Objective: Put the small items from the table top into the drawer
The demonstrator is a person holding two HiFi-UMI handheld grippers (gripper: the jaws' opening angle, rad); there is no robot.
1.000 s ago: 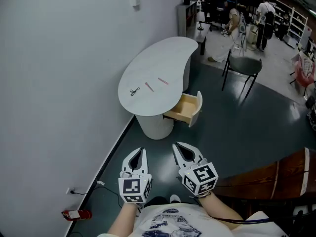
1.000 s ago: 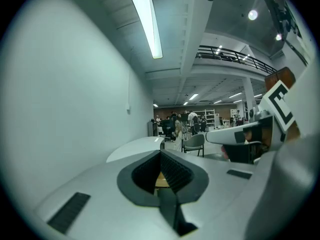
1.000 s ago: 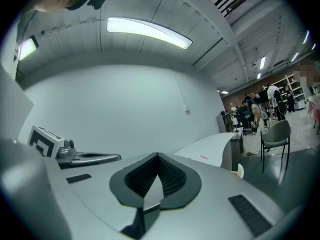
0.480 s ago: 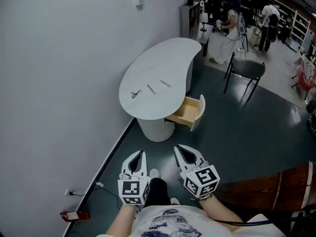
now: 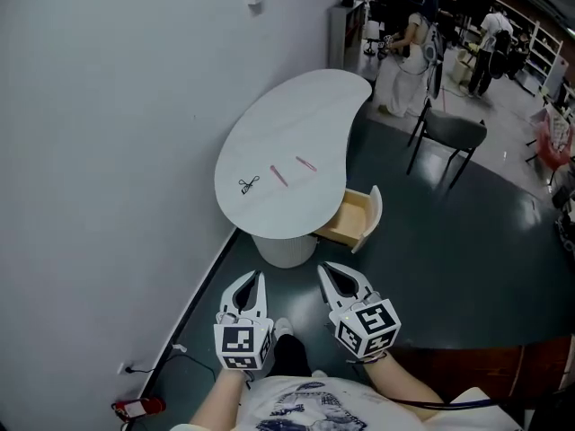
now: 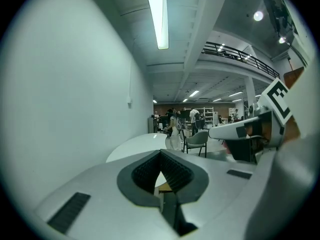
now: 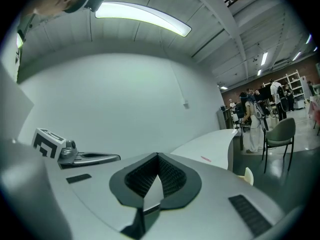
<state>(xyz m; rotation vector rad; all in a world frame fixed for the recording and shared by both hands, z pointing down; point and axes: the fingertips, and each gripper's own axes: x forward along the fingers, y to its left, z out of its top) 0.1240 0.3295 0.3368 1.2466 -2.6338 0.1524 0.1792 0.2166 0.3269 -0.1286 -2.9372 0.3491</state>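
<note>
Against the plain white wall [image 5: 108,106], on a dark green floor [image 5: 431,268], stands a white kidney-shaped table [image 5: 310,119] on a round white pedestal [image 5: 286,248]. Beyond its far right end, apart from it, is a dark chair with thin black legs [image 5: 454,126]. Farther back a person in white [image 5: 400,48] stands among shelves and other people.

From under the table's near right edge a light wooden drawer with a white front [image 5: 352,221] is pulled out. Its inside is open to view from above, and nothing can be made out in it.

Low in the head view, over the floor and well short of the table, the person holds both tools side by side, pointing toward the pedestal. The left gripper [image 5: 258,277] has its claw pressed together with nothing pinched, and its own view shows the ribbed black pads meeting at the tip. The right gripper [image 5: 324,267] is likewise closed up and empty.

The small items all lie on the table top, toward its near end. Two slim pink sticks [image 5: 279,176] sit near each other, roughly parallel and not touching. A small black clip [image 5: 249,185] lies just to their left, nearer the wall-side edge; it is too small to make out in detail.

A red object [image 5: 133,409] lies on the floor by the wall at the lower left.
</note>
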